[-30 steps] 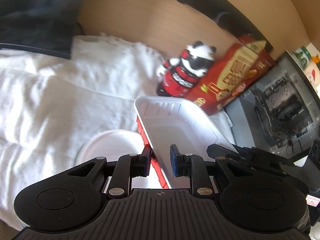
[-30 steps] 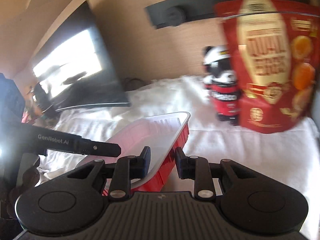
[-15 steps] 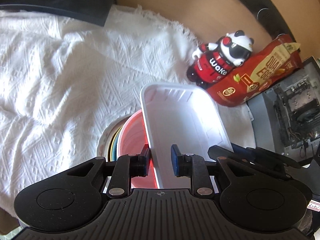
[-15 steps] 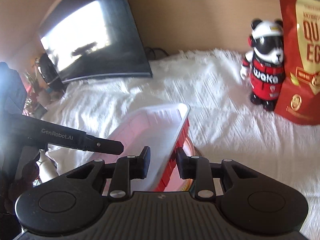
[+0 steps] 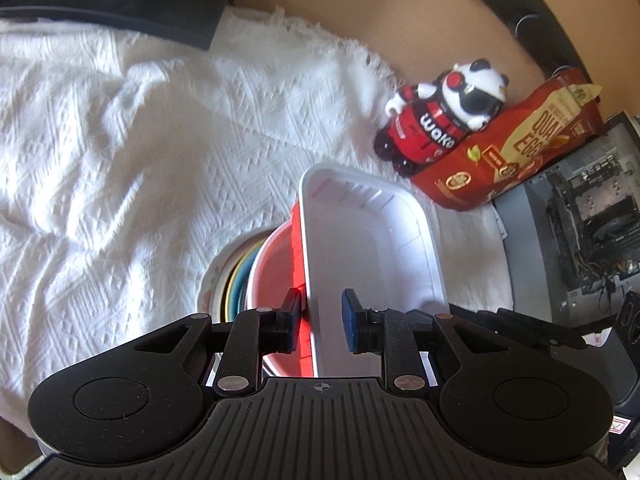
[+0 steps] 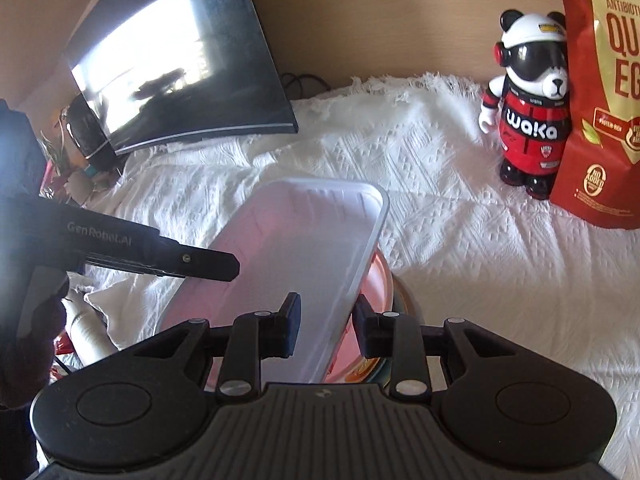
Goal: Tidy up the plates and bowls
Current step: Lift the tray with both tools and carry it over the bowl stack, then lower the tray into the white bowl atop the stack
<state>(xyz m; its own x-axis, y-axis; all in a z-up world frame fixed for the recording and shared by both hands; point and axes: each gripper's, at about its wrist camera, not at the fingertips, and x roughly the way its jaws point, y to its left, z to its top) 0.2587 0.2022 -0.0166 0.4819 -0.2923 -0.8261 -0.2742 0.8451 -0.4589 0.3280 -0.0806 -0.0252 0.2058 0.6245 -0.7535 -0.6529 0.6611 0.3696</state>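
overhead, white tray (image 5: 372, 248) between both jaws, above stacked plates (image 5: 224, 284)

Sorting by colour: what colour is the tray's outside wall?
Red; the tray is white inside. Left wrist view shows it best.

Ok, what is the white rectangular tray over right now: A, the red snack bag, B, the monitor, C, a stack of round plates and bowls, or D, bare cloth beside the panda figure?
C: in the left wrist view the white tray sits over a red bowl on a stack of coloured plates.
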